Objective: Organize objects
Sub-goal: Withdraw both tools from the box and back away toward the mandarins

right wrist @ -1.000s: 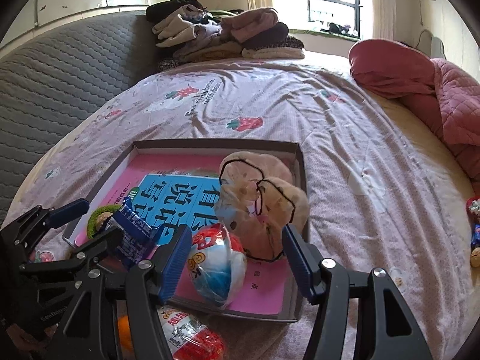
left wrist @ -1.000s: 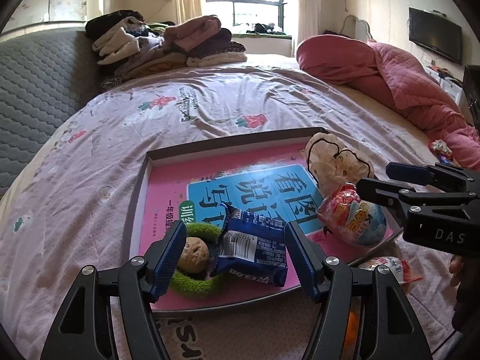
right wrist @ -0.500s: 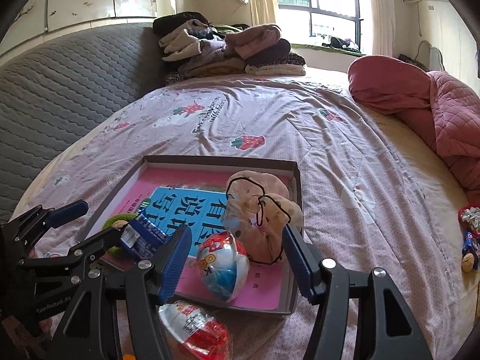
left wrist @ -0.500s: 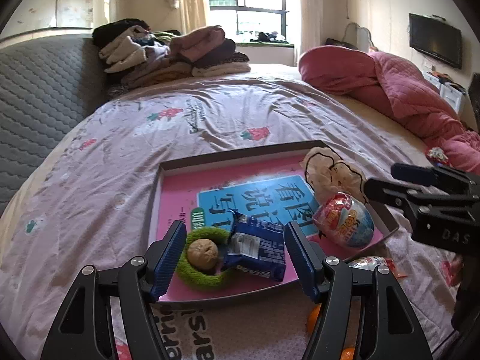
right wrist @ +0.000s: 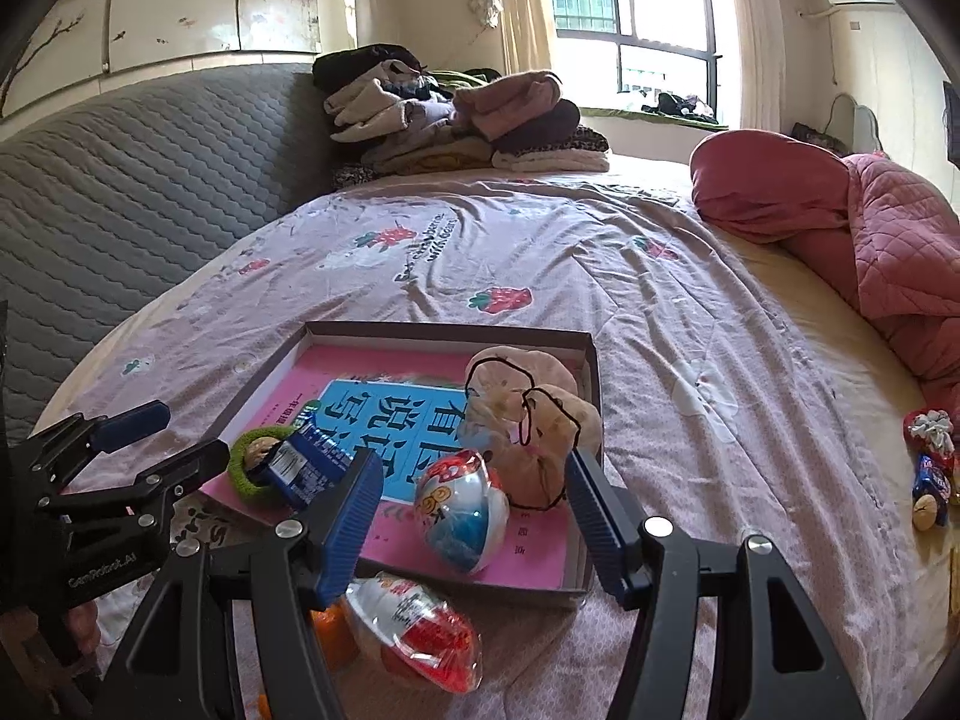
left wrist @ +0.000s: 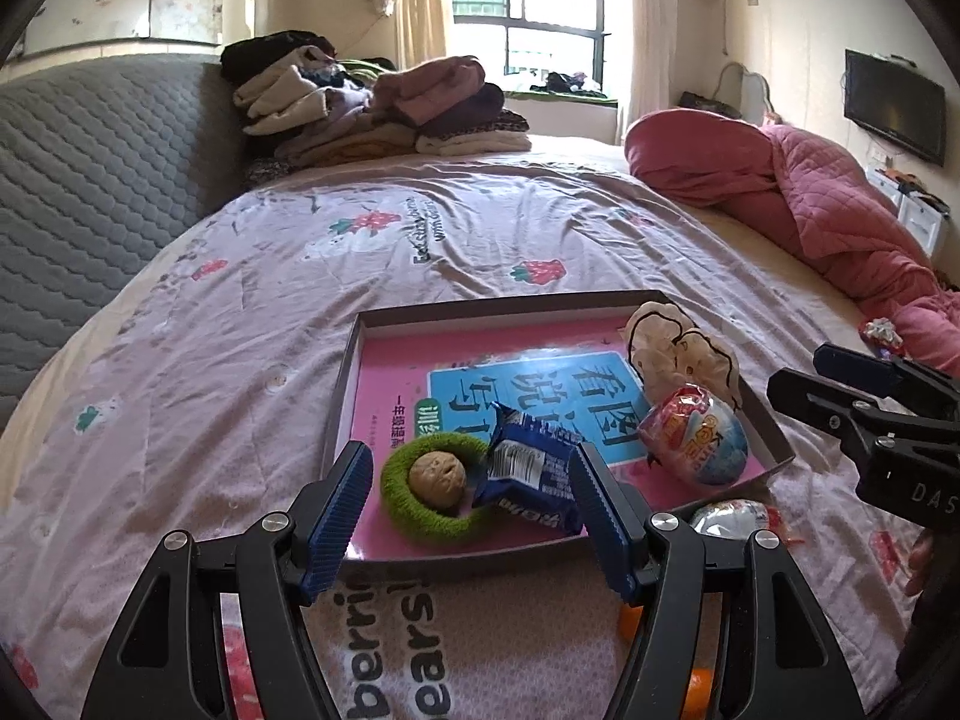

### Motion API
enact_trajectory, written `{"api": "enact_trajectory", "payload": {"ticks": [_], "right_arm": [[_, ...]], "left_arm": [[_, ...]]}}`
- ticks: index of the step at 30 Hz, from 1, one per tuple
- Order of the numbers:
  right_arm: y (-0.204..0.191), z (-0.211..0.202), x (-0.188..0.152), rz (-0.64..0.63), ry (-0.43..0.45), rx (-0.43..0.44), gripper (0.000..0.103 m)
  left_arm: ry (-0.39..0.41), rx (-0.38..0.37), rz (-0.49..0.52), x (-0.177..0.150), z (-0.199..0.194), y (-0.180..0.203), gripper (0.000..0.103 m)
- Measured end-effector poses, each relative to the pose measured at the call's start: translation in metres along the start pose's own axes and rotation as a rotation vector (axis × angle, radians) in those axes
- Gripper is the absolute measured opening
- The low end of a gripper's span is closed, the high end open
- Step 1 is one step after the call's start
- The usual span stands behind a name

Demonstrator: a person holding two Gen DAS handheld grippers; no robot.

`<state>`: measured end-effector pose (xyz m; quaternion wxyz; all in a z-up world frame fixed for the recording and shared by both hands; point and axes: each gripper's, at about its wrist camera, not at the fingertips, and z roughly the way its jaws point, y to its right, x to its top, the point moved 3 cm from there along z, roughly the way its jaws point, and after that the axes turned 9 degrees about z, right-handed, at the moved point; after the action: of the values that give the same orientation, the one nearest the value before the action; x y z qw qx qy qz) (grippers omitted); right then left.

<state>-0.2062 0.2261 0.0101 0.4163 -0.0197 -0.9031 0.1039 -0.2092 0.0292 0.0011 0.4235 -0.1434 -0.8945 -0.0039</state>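
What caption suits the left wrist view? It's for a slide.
Open left gripper above a tray holding a booklet, snack packet, walnut and toy egg.

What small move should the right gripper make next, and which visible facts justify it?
Probably lower the open right gripper toward the red-and-clear toy egg lying on the bedspread just outside the tray. Its jaws are empty, and the other items already lie inside the tray.

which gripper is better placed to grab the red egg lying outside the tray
Right. The red egg lies on the bedspread just below the open right gripper; in the left wrist view it sits off to the side of the left gripper.
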Motion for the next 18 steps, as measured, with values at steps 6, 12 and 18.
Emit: {"api": "enact_trajectory", "payload": {"ticks": [6,12,18], "right_arm": [[-0.001,-0.007,-0.008,0.000,0.000,0.008,0.063],[0.000,-0.018,-0.011,0.007,0.017,0.020,0.063],[0.002,-0.025,-0.021,-0.001,0.014,0.012,0.063]], "left_arm": [[-0.009,0.008,-0.002,-0.011,-0.013,0.003,0.069],[0.007,0.048,0.041,-0.023,-0.027,0.017,0.069],[-0.002,0.017,0.044,-0.032,-0.032,0.025,0.069]]}}
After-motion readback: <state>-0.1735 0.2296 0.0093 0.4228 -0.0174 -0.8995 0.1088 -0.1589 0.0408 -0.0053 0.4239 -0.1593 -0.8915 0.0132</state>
